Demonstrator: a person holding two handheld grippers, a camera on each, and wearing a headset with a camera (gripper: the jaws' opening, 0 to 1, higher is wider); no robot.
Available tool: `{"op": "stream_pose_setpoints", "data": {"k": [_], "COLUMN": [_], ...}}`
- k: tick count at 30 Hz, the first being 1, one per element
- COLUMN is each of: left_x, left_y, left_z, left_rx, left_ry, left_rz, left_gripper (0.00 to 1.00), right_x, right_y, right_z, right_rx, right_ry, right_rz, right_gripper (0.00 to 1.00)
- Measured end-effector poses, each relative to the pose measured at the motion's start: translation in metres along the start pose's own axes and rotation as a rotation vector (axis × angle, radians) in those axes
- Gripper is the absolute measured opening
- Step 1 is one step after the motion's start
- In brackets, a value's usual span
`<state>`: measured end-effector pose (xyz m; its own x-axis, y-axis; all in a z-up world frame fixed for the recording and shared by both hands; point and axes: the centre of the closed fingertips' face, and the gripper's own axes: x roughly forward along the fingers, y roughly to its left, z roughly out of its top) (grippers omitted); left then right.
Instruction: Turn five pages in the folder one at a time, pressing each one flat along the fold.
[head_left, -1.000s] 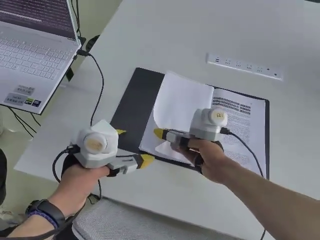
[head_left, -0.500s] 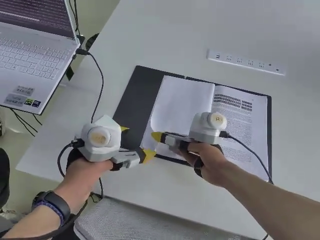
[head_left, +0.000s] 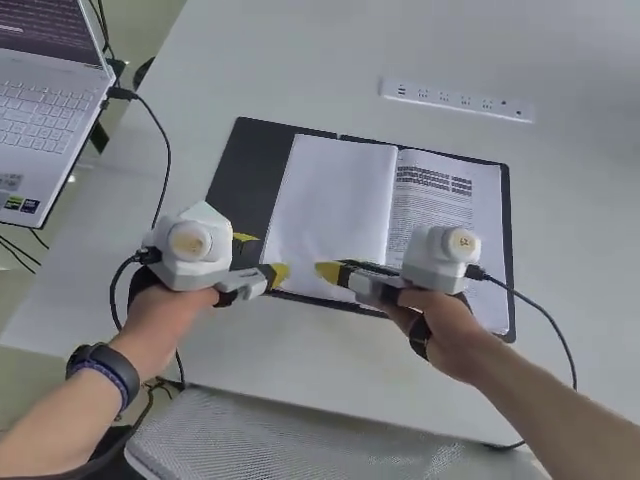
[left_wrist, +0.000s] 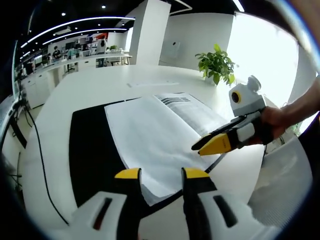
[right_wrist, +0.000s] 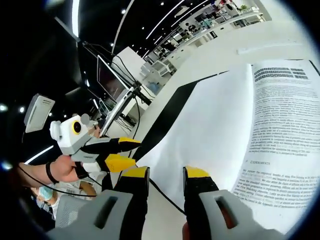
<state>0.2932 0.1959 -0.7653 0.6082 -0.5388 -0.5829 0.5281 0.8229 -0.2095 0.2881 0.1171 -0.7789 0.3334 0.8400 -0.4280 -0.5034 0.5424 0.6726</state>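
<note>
The black folder (head_left: 245, 165) lies open on the white table. A blank turned page (head_left: 335, 205) rests flat on its left half, beside a printed page (head_left: 445, 215) on the right. My left gripper (head_left: 262, 262) hovers at the folder's front edge, jaws open, empty. My right gripper (head_left: 330, 270) points left over the blank page's bottom edge, jaws a little apart, with nothing between them. In the left gripper view, my left gripper (left_wrist: 161, 175) faces the blank page (left_wrist: 150, 135) and the right gripper (left_wrist: 217, 143). In the right gripper view, my right gripper (right_wrist: 165, 174) is above the blank page (right_wrist: 210, 125).
An open laptop (head_left: 40, 110) stands at the far left with a black cable (head_left: 160, 130) running toward the folder. A white power strip (head_left: 455, 100) lies behind the folder. A mesh chair seat (head_left: 300, 440) sits below the table's front edge.
The page that stood curled up at the right gripper now lies flat on the left side. Both grippers' tips have come closer together at the folder's front edge.
</note>
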Motion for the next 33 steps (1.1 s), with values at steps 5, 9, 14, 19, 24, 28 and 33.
{"op": "stream_pose_setpoints", "data": {"k": [5, 9, 14, 19, 24, 28, 33], "left_x": [0.014, 0.020, 0.024, 0.024, 0.019, 0.017, 0.017], "left_y": [0.002, 0.007, 0.012, 0.012, 0.007, 0.005, 0.005], "left_z": [-0.006, -0.016, -0.035, -0.043, -0.040, -0.039, -0.038], "left_rx": [0.024, 0.054, 0.094, 0.122, 0.107, 0.104, 0.100], "left_ry": [0.033, 0.074, 0.143, 0.160, 0.158, 0.159, 0.161], "left_rz": [-0.005, 0.012, 0.028, 0.046, 0.051, 0.050, 0.048], "left_gripper": [0.24, 0.16, 0.13, 0.13, 0.12, 0.12, 0.12], "right_x": [-0.017, -0.027, -0.035, -0.037, -0.035, -0.033, -0.029], "right_y": [-0.010, -0.014, -0.022, -0.027, -0.031, -0.037, -0.046], "right_z": [0.005, 0.011, 0.015, 0.018, 0.024, 0.034, 0.053], "right_rx": [0.009, 0.013, 0.011, 0.017, 0.011, -0.002, -0.022], "right_ry": [-0.033, -0.056, -0.073, -0.082, -0.080, -0.077, -0.081], "right_rz": [-0.025, -0.038, -0.054, -0.062, -0.064, -0.065, -0.069], "right_gripper": [0.25, 0.25, 0.25, 0.24, 0.24, 0.23, 0.23]}}
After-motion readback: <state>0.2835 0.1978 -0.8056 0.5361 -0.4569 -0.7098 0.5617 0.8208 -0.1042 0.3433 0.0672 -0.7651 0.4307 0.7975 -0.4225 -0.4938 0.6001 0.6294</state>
